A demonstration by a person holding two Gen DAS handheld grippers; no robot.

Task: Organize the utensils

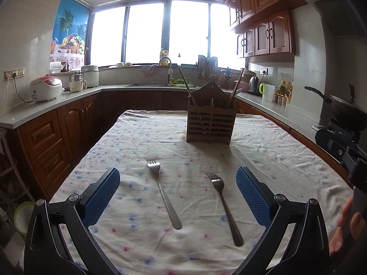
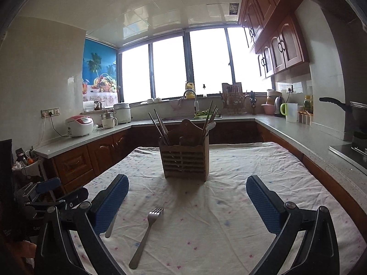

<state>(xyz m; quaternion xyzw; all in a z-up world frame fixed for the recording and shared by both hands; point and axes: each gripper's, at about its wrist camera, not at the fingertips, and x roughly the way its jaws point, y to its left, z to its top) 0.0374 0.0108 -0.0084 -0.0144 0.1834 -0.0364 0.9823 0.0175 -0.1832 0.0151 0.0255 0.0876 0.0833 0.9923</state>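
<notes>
steel forks (image 1: 164, 193) (image 1: 224, 207) flat on tablecloth (image 1: 137, 137); left claw (image 1: 177, 178), right claw (image 2: 187, 189) spread wide, empty

No legible text or labels anywhere.

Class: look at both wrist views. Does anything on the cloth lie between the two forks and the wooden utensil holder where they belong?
Nothing visible does. The left fork and right fork lie on bare tablecloth, with open cloth up to the wooden holder. Both grippers, left and right, are open and empty.

Both views are taken low from the near edge of the surface (image 1: 263, 137), faced toward the far-edge holder (image 1: 209, 123) (shared by both).
</notes>
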